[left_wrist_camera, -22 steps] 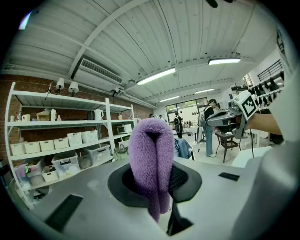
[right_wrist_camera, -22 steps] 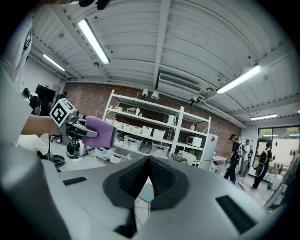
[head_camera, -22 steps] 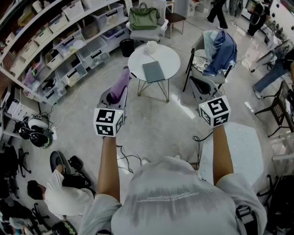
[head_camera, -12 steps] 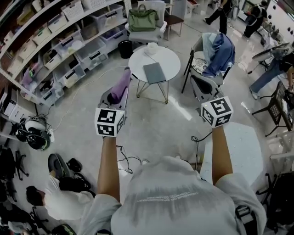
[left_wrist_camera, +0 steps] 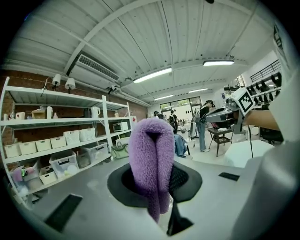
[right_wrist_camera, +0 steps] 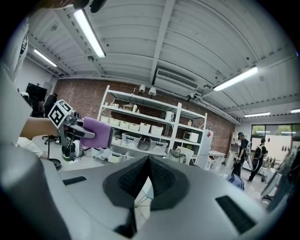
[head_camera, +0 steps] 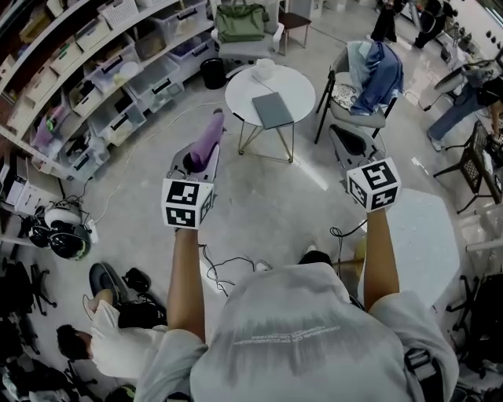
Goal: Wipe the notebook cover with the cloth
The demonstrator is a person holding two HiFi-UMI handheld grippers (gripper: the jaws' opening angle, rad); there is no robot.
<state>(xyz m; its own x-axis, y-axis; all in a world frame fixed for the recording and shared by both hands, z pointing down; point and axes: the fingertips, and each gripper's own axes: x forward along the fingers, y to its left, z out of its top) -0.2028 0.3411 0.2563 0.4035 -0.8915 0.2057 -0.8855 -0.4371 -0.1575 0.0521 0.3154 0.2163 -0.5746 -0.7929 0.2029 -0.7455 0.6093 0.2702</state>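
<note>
A grey notebook (head_camera: 273, 110) lies flat on a small round white table (head_camera: 295, 84), well ahead of both grippers. My left gripper (head_camera: 206, 145) is shut on a folded purple cloth (head_camera: 207, 135), which stands up between its jaws; in the left gripper view the cloth (left_wrist_camera: 152, 159) fills the middle. My right gripper (right_wrist_camera: 149, 161) is held at the same height to the right. Its pads meet and hold nothing. Its marker cube (head_camera: 373, 184) shows in the head view. Both grippers hang over bare floor, short of the table.
A white cup (head_camera: 263, 69) stands at the table's far edge. A chair with a blue jacket (head_camera: 377, 72) is right of the table, and a chair with a green bag (head_camera: 240, 22) behind it. Shelves with bins (head_camera: 94, 78) line the left. A person (head_camera: 102, 345) crouches at lower left.
The head view has shifted a little, so the table sits slightly higher and further right. Both grippers keep their pose, the left still holding the cloth.
</note>
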